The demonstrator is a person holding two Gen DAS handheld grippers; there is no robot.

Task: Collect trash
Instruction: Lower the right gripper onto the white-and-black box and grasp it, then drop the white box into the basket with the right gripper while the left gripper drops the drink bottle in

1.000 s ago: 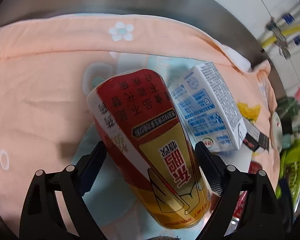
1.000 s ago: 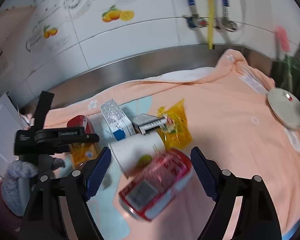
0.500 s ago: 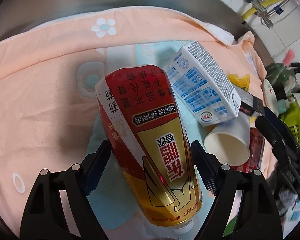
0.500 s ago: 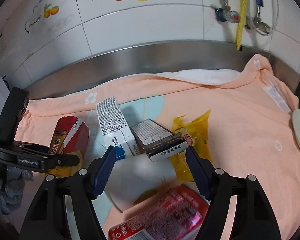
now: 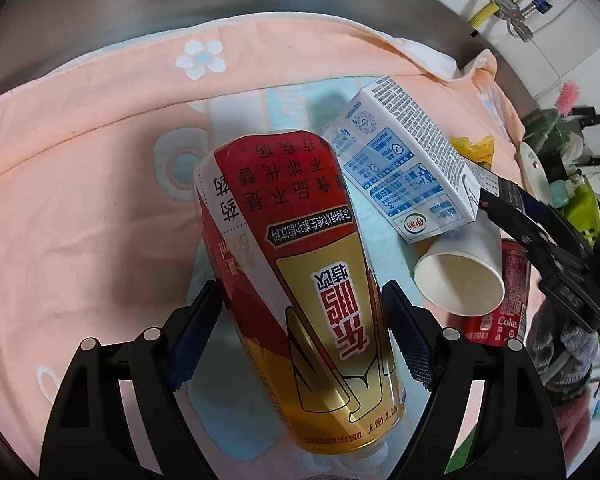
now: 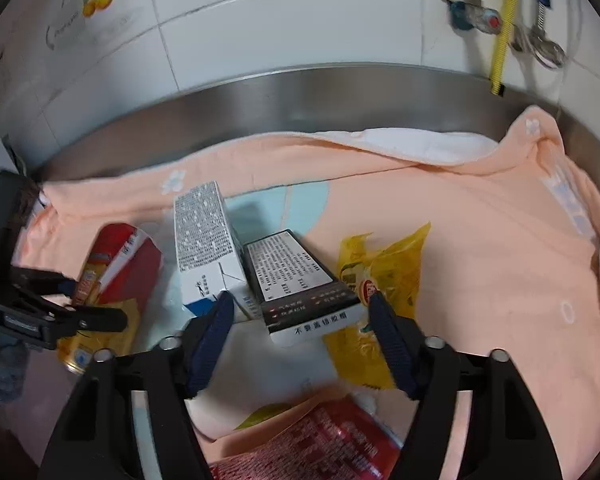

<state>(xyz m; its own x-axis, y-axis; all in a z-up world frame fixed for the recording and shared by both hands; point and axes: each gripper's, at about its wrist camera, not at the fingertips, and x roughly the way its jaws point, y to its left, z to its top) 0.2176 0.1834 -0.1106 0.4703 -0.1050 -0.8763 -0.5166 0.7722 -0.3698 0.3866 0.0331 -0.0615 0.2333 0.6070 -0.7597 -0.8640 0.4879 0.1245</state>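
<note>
Several pieces of trash lie bunched together on the peach towel (image 5: pixel 80 184) spread over the steel surface (image 6: pixel 300 108), toward its left end. The red and gold bottle (image 5: pixel 300 280) lies on its side between the pads of the left gripper (image 5: pixel 300 332), its long axis running along the fingers, cap end toward the camera and base toward the back edge; the jaws stand fairly wide and bracket it closely, though I cannot tell whether the pads press on it. Just beside it lie the white milk carton (image 5: pixel 404 168), the paper cup (image 5: pixel 460 284) with its mouth facing the camera, and the red cola can (image 5: pixel 512 292). The right gripper (image 6: pixel 300 332), its jaws just closing, frames the near end of the dark flat box (image 6: pixel 300 280), pads not touching it, with the yellow wrapper (image 6: pixel 384 276) alongside. The round bottle could roll or squirt out of a loose grip, and the right pads could catch the carton or wrapper along with the box.
</note>
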